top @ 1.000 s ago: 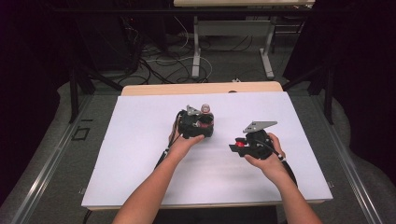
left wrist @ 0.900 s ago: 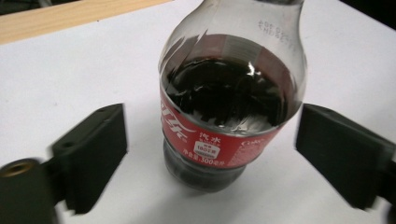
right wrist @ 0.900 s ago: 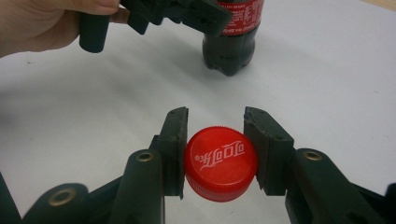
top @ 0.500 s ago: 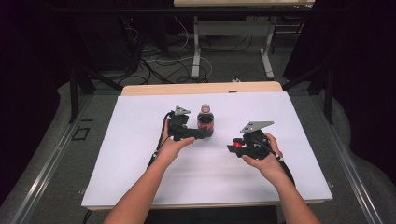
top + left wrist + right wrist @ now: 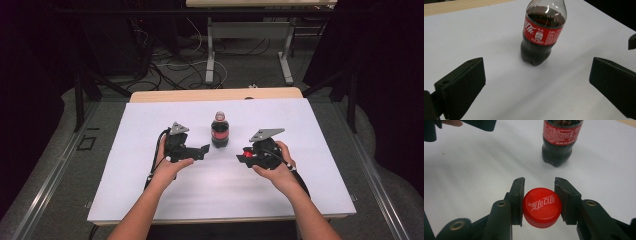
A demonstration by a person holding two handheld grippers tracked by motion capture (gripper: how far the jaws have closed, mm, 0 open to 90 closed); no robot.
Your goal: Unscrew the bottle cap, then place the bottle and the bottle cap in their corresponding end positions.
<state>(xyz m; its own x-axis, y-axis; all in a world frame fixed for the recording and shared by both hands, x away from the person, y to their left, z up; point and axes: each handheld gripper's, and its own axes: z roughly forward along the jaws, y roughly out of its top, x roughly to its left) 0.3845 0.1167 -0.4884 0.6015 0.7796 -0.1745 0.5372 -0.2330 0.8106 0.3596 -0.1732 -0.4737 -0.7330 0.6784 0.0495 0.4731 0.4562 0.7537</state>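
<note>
A cola bottle stands upright, uncapped, near the middle of the white tabletop. The left hand-held gripper, just beside it, has its jaws spread wide with nothing between them, having just been opening. The right hand-held gripper clamps the red cap, apart from the bottle.

One cola bottle, one red cap, two grippers.

left gripper: jaws just opened wide, nothing between | right gripper: jaws clamped
</note>
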